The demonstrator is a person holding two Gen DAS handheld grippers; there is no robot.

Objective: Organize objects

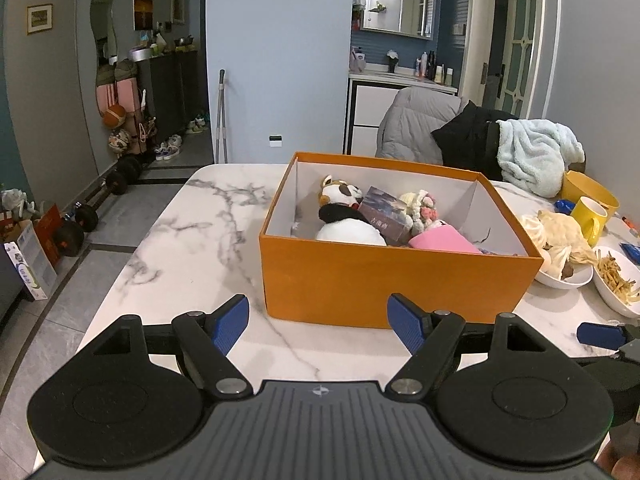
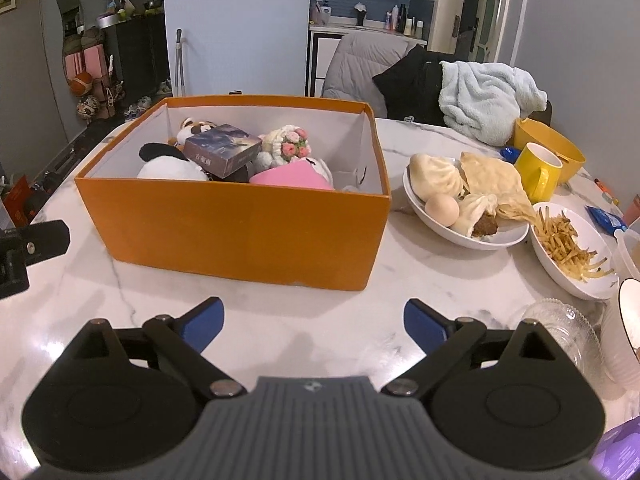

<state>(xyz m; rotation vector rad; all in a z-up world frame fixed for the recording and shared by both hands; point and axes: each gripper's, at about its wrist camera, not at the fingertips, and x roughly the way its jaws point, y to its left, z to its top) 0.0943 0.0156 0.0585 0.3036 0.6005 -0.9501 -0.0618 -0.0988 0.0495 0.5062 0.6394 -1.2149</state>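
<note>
Orange box sits mid-tabotop... corrected: mid-tabletop, toys and card box already inside. Left gripper and right gripper both released, empty, hanging just short of the box; task looks nearly done.

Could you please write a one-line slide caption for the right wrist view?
Right gripper, open and empty, faces an orange box of plush toys beside bowls of food on a marble table.

Dim, cool indoor light; soft glare on marble table; fisheye-warped, vignetted edges.
</note>
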